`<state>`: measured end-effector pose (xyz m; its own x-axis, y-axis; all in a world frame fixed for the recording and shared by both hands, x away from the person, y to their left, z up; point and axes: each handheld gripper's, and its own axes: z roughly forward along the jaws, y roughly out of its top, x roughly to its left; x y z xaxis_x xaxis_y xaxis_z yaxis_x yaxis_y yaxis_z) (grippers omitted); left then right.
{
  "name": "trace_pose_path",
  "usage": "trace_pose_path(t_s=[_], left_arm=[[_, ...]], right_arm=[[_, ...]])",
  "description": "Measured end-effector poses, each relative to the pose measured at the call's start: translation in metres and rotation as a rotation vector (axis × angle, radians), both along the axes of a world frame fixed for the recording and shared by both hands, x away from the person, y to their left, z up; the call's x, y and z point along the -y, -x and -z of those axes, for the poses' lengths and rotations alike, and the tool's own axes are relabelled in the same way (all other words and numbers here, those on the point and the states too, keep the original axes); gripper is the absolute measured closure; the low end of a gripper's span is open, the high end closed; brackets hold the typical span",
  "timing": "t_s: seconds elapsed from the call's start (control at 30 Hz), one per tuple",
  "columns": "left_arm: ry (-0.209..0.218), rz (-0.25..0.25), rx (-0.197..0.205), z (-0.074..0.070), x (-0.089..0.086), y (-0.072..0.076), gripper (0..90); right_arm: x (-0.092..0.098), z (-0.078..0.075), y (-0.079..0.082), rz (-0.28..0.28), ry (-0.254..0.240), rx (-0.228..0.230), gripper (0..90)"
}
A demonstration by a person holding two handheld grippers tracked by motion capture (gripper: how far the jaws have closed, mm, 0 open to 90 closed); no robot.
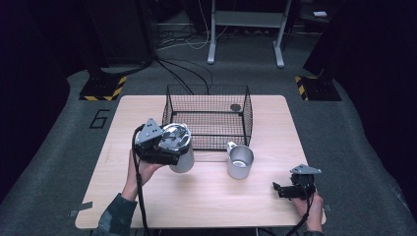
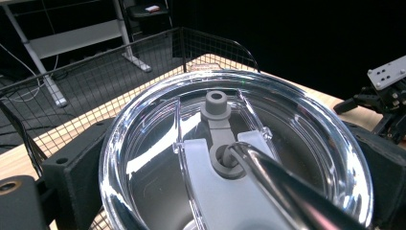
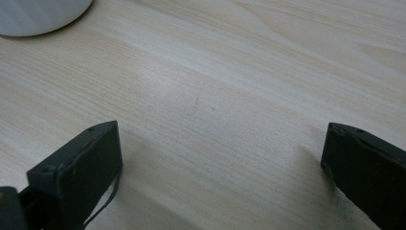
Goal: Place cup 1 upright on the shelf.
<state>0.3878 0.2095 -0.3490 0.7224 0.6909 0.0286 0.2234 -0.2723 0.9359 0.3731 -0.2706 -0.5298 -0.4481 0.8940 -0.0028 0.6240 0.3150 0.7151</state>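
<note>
A steel tumbler (image 1: 183,156) with a clear lid (image 2: 158,143) is held off the table, tilted, just in front of the wire basket (image 1: 206,101). My left gripper (image 1: 169,147) is shut on it, one black jaw on each side of the lid. A metal straw (image 2: 287,191) runs into the lid's grey stopper (image 2: 218,103). A metal mug (image 1: 240,161) stands upright on the table to the right of the tumbler. My right gripper (image 1: 279,189) is low over the table at the front right, open, with bare wood between its jaws (image 3: 220,158).
The black wire basket holds a small dark disc (image 1: 236,107) near its back right corner. The wooden table (image 1: 206,196) ends just in front of both hands. The mug's base (image 3: 38,14) shows ahead of the right gripper. Cables and a desk frame (image 1: 246,29) are on the floor behind.
</note>
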Motion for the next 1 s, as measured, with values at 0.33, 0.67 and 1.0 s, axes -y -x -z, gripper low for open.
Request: trace_pose_path(t_s=[0.33, 0.67, 1.0], left_arm=[[0.010, 0.007, -0.008, -0.012, -0.003, -0.010, 4.3], [0.003, -0.003, 0.012, -0.026, 0.001, -0.022, 4.3], [0.003, -0.021, 0.014, -0.033, -0.001, -0.036, 4.3]], right_arm=[[0.000, 0.000, 0.000, 0.000, 0.000, 0.000, 0.0], [0.000, 0.000, 0.000, 0.000, 0.000, -0.001, 0.0], [0.000, 0.000, 0.000, 0.011, -0.004, 0.001, 0.0]])
